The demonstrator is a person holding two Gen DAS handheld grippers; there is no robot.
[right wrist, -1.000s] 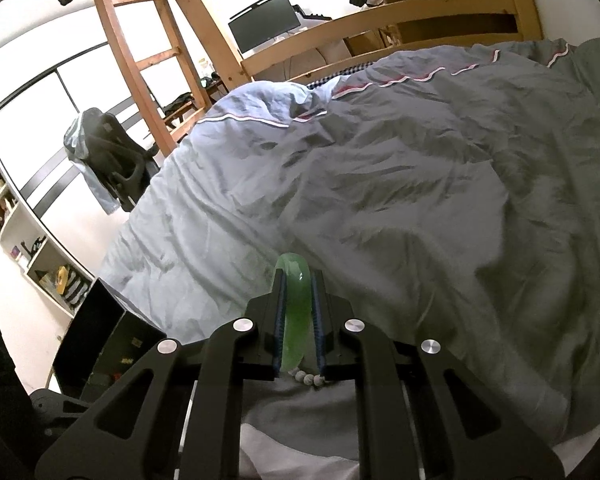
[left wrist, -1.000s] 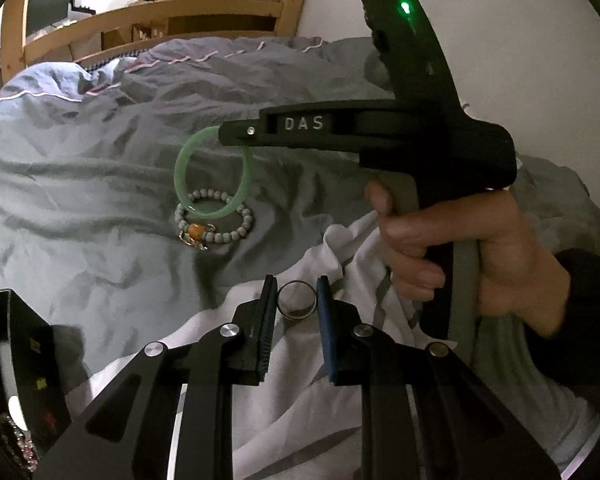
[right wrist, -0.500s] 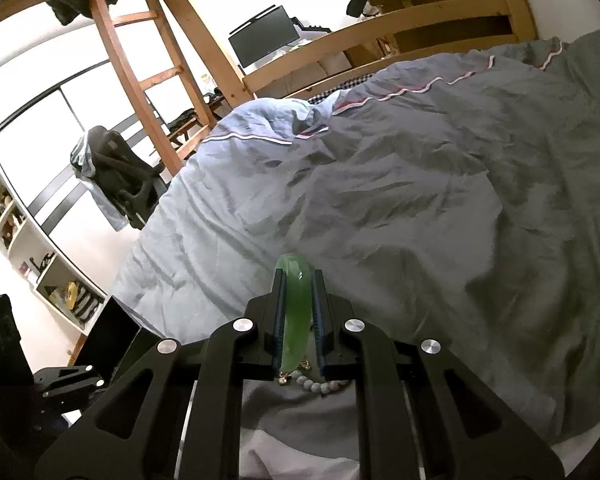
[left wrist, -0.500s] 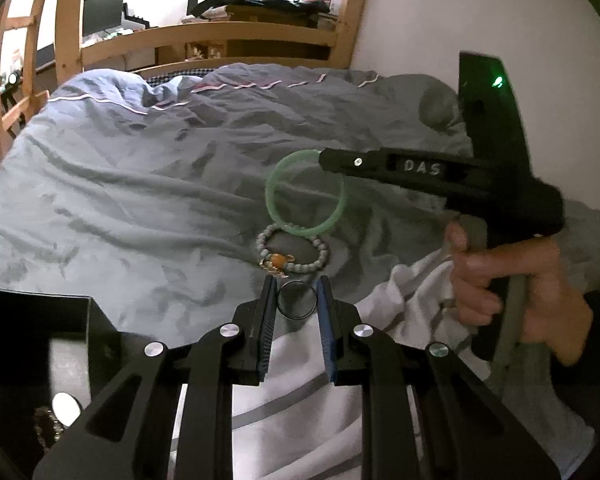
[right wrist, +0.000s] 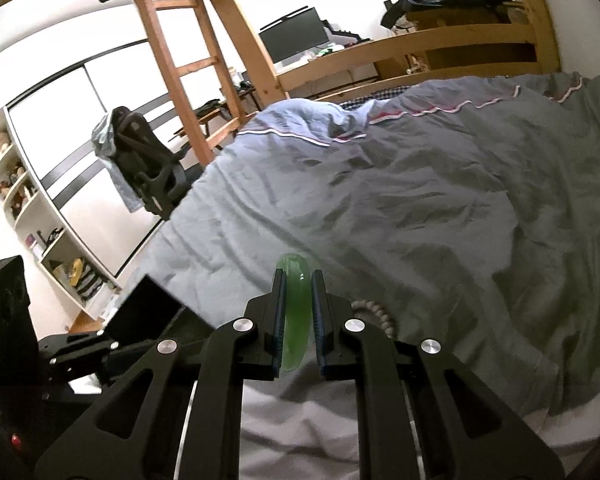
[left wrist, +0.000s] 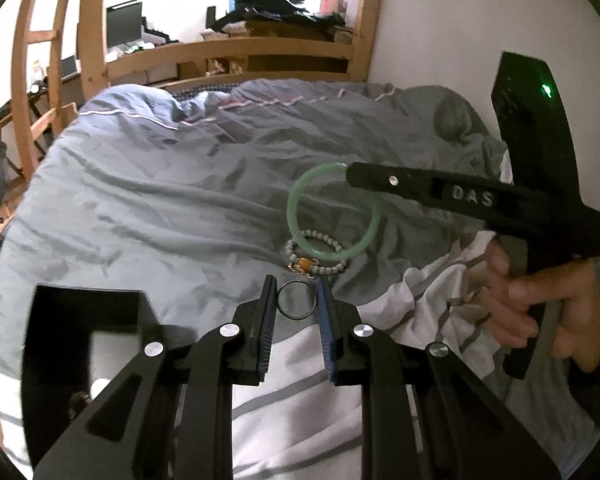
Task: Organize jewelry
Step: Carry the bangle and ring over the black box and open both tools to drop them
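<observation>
My left gripper (left wrist: 296, 290) is shut on a thin dark ring (left wrist: 296, 301), held above the bed. My right gripper (right wrist: 297, 280) is shut on a green bangle (right wrist: 296, 312), seen edge-on between its fingers. In the left wrist view the bangle (left wrist: 300, 232) hangs from the right gripper's tip (left wrist: 358, 176) just above a beaded bracelet (left wrist: 332, 270) with an orange bead that lies on the grey duvet (left wrist: 160, 208). The beads also show in the right wrist view (right wrist: 376, 312). A black jewelry box (left wrist: 80, 320) stands open at lower left.
The black box also shows in the right wrist view (right wrist: 148, 308) at left. A white striped sheet (left wrist: 300, 380) lies under the left gripper. A wooden bed frame (left wrist: 260, 50) and a ladder (right wrist: 172, 60) stand behind. The wall (left wrist: 460, 40) is at right.
The left gripper with the ring has drawn back and turned left, bringing more of the black box into view. The right gripper has lifted the bangle slightly off the beaded bracelet.
</observation>
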